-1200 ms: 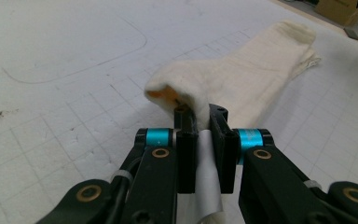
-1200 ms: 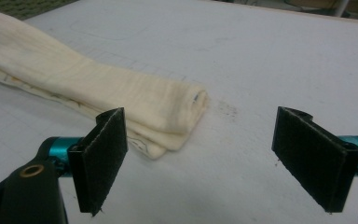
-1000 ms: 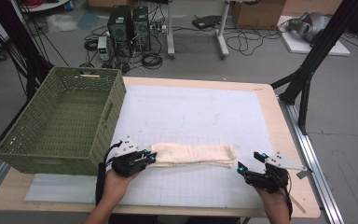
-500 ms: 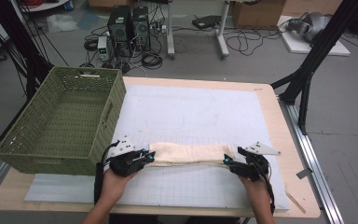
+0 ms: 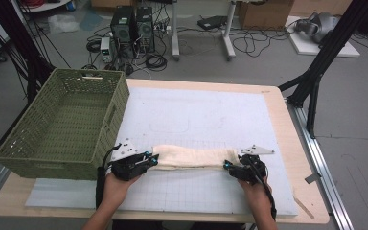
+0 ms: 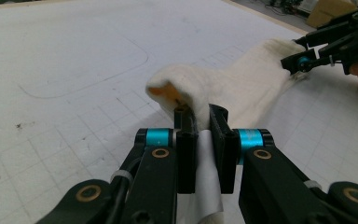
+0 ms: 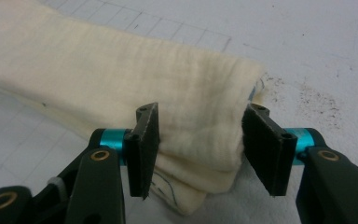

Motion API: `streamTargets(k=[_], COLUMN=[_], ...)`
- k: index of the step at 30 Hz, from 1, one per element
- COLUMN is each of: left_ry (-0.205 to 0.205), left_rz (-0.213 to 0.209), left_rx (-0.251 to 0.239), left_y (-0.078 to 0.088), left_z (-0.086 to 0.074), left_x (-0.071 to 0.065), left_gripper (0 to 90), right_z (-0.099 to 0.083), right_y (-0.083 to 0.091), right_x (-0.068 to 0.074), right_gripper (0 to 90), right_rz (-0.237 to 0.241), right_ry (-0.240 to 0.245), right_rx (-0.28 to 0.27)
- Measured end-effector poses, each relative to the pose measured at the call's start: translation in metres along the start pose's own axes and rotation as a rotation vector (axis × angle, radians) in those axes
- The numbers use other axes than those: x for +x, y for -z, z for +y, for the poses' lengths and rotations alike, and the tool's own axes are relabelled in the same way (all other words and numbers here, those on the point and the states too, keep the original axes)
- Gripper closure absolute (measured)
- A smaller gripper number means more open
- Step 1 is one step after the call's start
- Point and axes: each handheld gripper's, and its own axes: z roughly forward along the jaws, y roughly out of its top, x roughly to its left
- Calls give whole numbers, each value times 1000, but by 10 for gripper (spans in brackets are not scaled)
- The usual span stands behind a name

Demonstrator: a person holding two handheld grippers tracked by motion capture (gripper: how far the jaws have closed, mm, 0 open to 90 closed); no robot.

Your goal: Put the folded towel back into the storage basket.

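Note:
A long cream cloth (image 5: 187, 157) lies folded in a strip along the near part of the white grid mat (image 5: 196, 110). My left gripper (image 5: 152, 159) is shut on the strip's left end, and in the left gripper view the cloth (image 6: 242, 88) is pinched between the pads (image 6: 200, 114). My right gripper (image 5: 227, 166) sits at the strip's right end. Its jaws have just been closing. In the right gripper view the folded cloth end (image 7: 121, 70) lies between the pads (image 7: 201, 112), which stand on either side of it without squeezing it. The right gripper (image 6: 303, 60) also appears far off in the left gripper view.
A green woven basket (image 5: 110, 110) stands on the table's left side, close to my left hand. The wooden table edge (image 5: 287, 143) runs along the right of the mat. Computer towers (image 5: 129, 24) and cables are on the floor beyond the table.
My right gripper has moved left to the cloth's right end and its jaws have narrowed around it. The left gripper and the cloth have stayed where they were.

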Motion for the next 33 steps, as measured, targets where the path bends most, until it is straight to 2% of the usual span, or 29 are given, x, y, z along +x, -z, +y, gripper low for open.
streamTargets(k=[1, 2, 3, 4, 6, 10, 16, 20, 25, 33], left_ry=[-4, -4, -7, -6, -13, -21, -31, -22, -37, -56], left_rz=[0, 0, 0, 3, 1, -6, -20, -25, -37, -39], left_rx=[2, 2, 2, 0, -2, -14, -36, -57, -79, -117], left_y=[0, 0, 1, 1, 3, 6, 12, 14, 17, 24], left_z=[0, 0, 1, 1, 1, 4, 8, 10, 15, 22], left_x=[0, 0, 0, 0, -1, -2, -4, -2, -6, -9], left_gripper=[823, 823, 823, 824, 823, 824, 824, 824, 825, 825], right_z=[0, 0, 0, 0, 0, -2, -1, 3, 9, 29], right_y=[0, 0, 1, 1, 1, 3, 6, 9, 15, 22], right_x=[0, 0, 2, 3, 6, 0, -3, -7, -13, -17], right_gripper=[530, 530, 685, 774, 790, 804, 811, 812, 812, 812], right_rz=[8, 8, 38, 62, 62, 115, 126, 141, 147, 145], right_ry=[9, 9, 19, 22, 23, 2, 111, 131, 113, 132], right_rx=[2, 2, 4, 2, 1, -4, -48, -93, -142, -178])
